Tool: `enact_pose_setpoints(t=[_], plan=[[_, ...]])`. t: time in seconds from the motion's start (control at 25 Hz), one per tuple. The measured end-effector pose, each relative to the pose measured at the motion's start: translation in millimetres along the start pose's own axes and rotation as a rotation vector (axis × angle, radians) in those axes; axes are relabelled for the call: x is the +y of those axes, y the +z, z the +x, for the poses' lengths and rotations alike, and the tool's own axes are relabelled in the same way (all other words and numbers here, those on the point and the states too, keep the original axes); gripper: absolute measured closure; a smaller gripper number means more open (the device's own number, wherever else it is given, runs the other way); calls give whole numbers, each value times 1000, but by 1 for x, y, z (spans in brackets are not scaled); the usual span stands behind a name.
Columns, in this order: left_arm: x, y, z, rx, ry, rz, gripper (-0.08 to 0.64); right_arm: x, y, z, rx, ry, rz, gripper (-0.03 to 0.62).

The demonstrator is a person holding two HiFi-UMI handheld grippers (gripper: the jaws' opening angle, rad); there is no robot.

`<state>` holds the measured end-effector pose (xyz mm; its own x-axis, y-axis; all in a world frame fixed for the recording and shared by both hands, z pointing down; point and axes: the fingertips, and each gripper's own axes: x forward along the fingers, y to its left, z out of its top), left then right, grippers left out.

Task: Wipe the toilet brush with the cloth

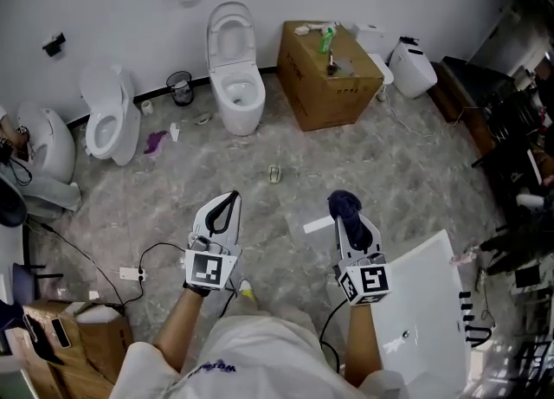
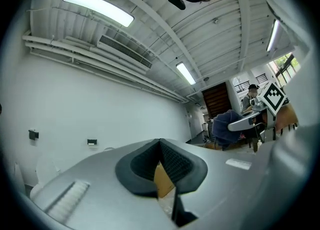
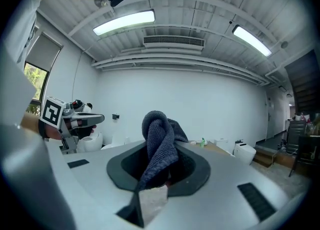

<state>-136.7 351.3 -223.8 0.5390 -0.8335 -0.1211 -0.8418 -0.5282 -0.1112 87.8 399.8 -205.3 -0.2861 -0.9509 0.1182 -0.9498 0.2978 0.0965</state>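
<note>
Your right gripper [image 1: 349,218] is clamped shut on the dark blue cloth [image 1: 344,204], which bunches up above its tips. Your left gripper [image 1: 232,198] has its jaws closed tip to tip, holding nothing. Both hang over the grey floor [image 1: 398,176], well apart from the toilet [image 1: 235,86].

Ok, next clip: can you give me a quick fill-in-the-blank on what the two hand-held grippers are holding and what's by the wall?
1. The right hand-held gripper is shut on a dark blue ____.
2. The left hand-held gripper has its jaws closed on ____.
3. The green bottle stands on top of a brown cardboard ____.

Missing words: cloth; nothing; box.
</note>
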Motion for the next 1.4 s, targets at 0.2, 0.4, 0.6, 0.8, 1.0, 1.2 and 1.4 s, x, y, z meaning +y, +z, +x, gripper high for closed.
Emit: enact_pose_setpoints(t=[0.2, 0.4, 0.6, 0.8, 1.0, 1.2, 1.4], plan=[[18, -13, 46, -5, -45, 0, 558, 2, -10, 43, 53, 14, -23, 503], [27, -43, 82, 54, -39, -18, 558, -23, -24, 84, 86, 28, -7, 503], [34, -63, 143, 79, -19, -15, 558, -68, -41, 139, 90, 45, 7, 503], [43, -91, 218, 131, 18, -24, 558, -120, -61, 202, 121, 82, 3, 502], [45, -120, 286, 201, 43, 1, 558, -172, -79, 254, 151, 126, 11, 502], [43, -153, 327, 238, 54, -4, 558, -204, -122, 289, 217, 154, 27, 502], [67, -193, 353, 235, 89, 5, 558, -211, -156, 324, 262, 176, 1, 502]])
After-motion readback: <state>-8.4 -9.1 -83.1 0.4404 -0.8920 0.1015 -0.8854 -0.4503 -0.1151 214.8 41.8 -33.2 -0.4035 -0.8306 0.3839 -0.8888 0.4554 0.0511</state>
